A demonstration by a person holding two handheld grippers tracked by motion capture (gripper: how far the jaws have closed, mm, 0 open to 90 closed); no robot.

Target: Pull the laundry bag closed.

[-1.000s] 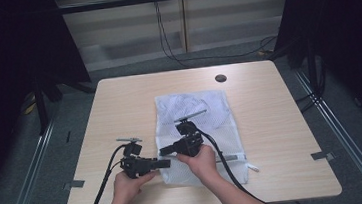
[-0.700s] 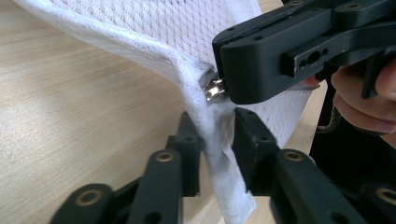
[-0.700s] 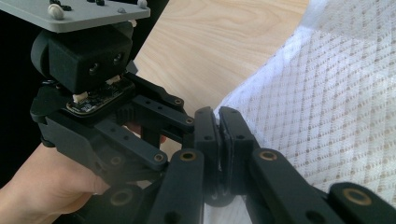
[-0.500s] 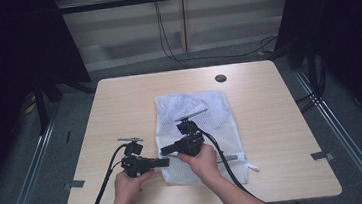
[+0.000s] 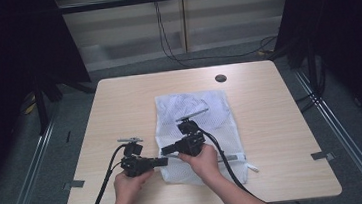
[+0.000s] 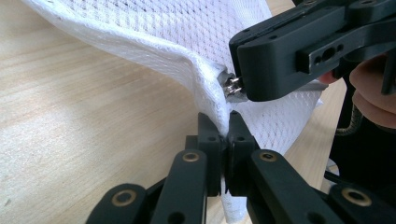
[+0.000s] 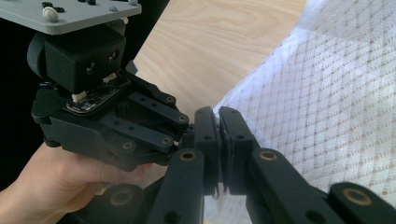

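Observation:
A white mesh bag (image 5: 205, 114) lies flat on the wooden table (image 5: 119, 103), and both grippers meet at its near left corner. My left gripper (image 6: 227, 122) has just been closing, and its jaws are now shut on a raised fold of the bag's edge (image 6: 205, 88). It points right in the high view (image 5: 164, 160). Just beyond it, my right gripper (image 5: 164, 150) points left, shut on the bag's small metal zipper pull (image 6: 232, 87). In the right gripper view its jaws (image 7: 217, 114) are pressed together with white fabric between them.
A dark round hole (image 5: 221, 78) sits near the table's far edge. Black cables (image 5: 225, 163) trail from both grippers toward the near edge. A folded white item (image 5: 189, 102) shows inside the bag's far half. Bare wood lies left and right of the bag.

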